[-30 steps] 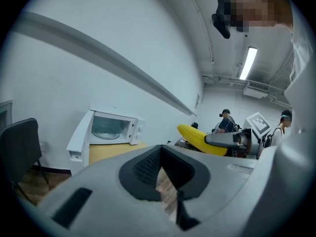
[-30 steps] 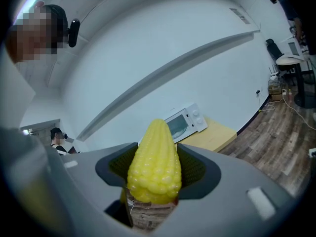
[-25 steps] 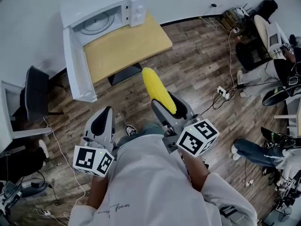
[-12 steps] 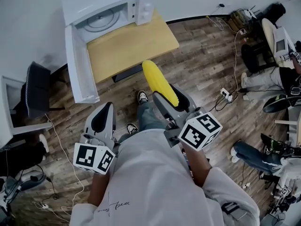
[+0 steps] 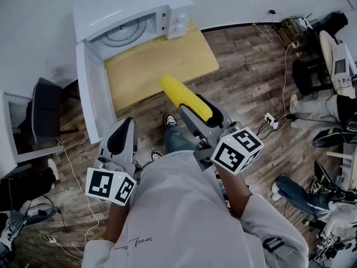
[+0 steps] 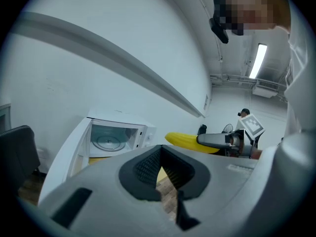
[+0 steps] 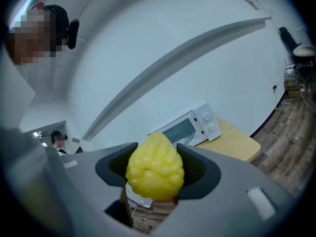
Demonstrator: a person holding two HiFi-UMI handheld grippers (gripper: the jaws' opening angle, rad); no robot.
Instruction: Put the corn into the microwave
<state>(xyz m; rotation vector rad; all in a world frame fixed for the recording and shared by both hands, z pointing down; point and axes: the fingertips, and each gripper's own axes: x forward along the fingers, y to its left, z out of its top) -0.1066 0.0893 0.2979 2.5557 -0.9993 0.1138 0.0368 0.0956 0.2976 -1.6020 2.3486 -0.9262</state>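
**Corn held in right gripper, short of microwave**

right gripper clamped on corn, pads on its rear half; cob tip points to 10 o'clock, at the near edge of the wooden table; microwave at 11 o'clock, door swung open; left gripper at 7 o'clock of the corn, empty, jaws look closed
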